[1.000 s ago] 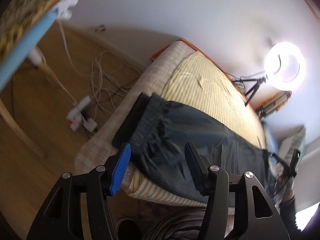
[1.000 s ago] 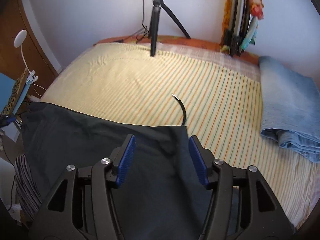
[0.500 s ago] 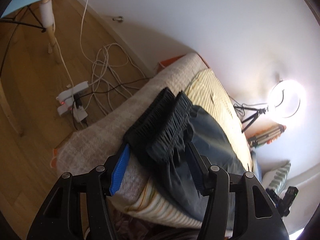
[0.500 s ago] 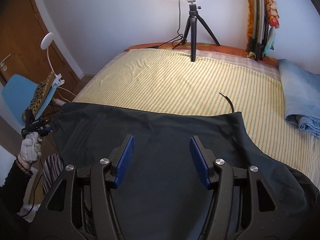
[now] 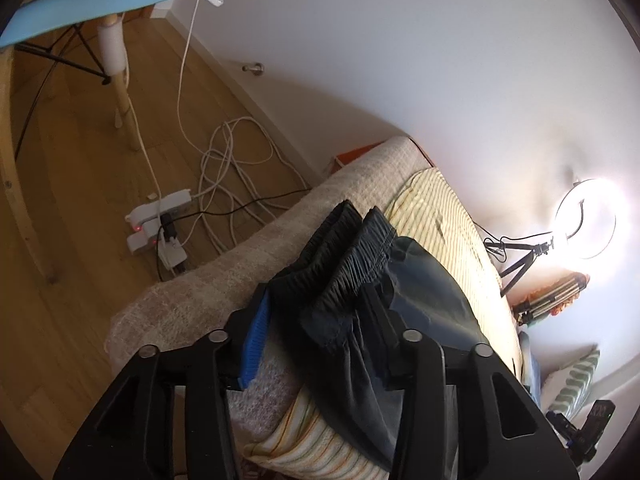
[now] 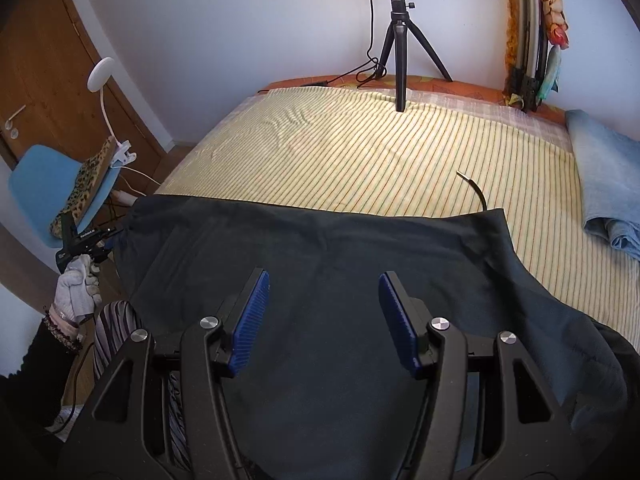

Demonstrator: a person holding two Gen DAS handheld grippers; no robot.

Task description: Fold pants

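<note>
Dark pants [image 6: 328, 248] lie spread across the near part of a bed with a yellow striped sheet [image 6: 360, 148]. In the left wrist view their gathered elastic waistband [image 5: 336, 248] sits at the bed's end, between the fingers of my left gripper [image 5: 316, 320], whose jaws stand apart with the fabric loose between them. My right gripper [image 6: 324, 316] is open and empty, hovering over the middle of the pants. The left gripper also shows in the right wrist view [image 6: 80, 236], held in a white-gloved hand at the pants' left end.
A ring light on a black tripod [image 6: 400, 40] stands at the far side of the bed. A folded blue towel [image 6: 608, 184] lies at the right. A blue chair [image 6: 44, 184], a power strip [image 5: 160, 220] and loose cables [image 5: 232, 168] are on the wooden floor.
My left gripper has moved in on the waistband, which now lies between its fingers. My right gripper has drawn back, so more of the pants shows.
</note>
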